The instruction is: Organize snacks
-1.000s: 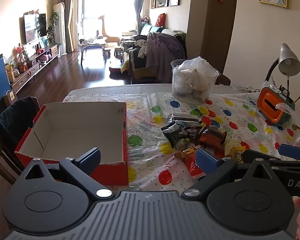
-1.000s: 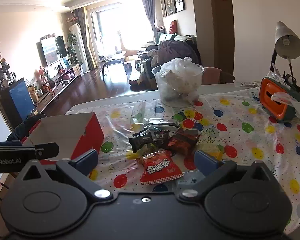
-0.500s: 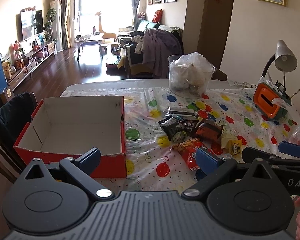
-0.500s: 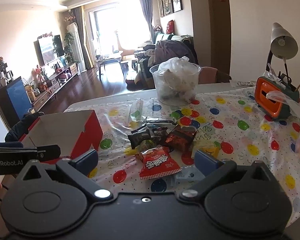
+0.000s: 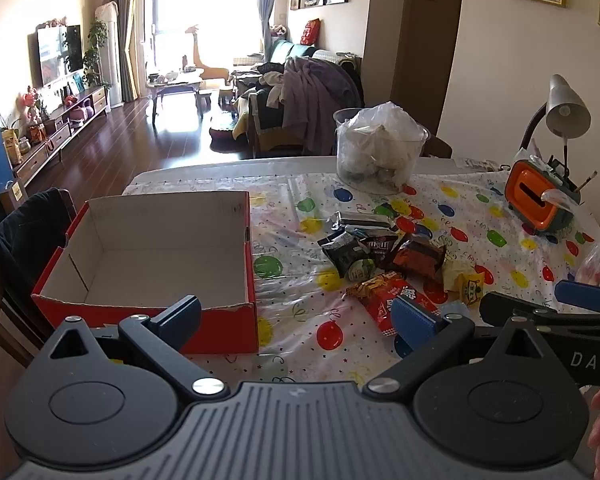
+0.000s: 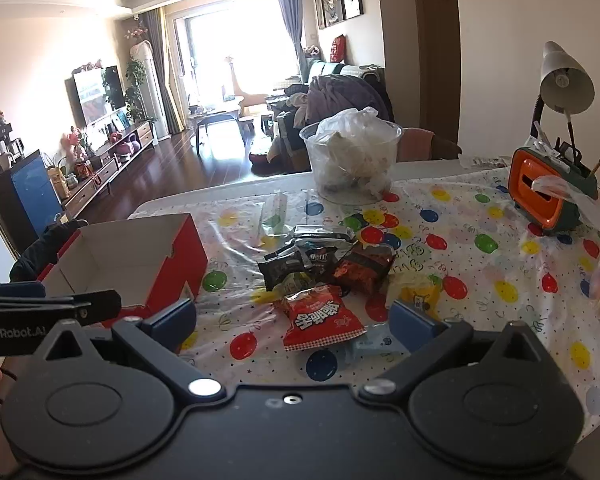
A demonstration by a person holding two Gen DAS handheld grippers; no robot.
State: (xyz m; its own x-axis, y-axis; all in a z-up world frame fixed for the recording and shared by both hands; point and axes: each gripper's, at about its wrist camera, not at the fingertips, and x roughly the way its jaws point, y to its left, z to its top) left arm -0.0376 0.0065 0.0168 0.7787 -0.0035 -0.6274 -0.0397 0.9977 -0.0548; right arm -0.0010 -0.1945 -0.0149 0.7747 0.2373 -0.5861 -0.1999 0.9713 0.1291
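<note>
A heap of snack packets lies mid-table on the balloon-print cloth. Nearest me is a red packet, with dark packets, a brown one and a yellow one behind it. An empty red cardboard box stands to their left. My left gripper is open near the box's front right corner, holding nothing. My right gripper hangs open, the red packet in front of it between its fingers' lines, not gripped.
A clear tub stuffed with plastic bags stands at the table's far side. An orange holder and a desk lamp sit at the right. A dark chair with clothing stands left of the box.
Both grippers have drawn back and risen a little, so the box and packets look farther off. Both stay open; nothing on the table has moved.
</note>
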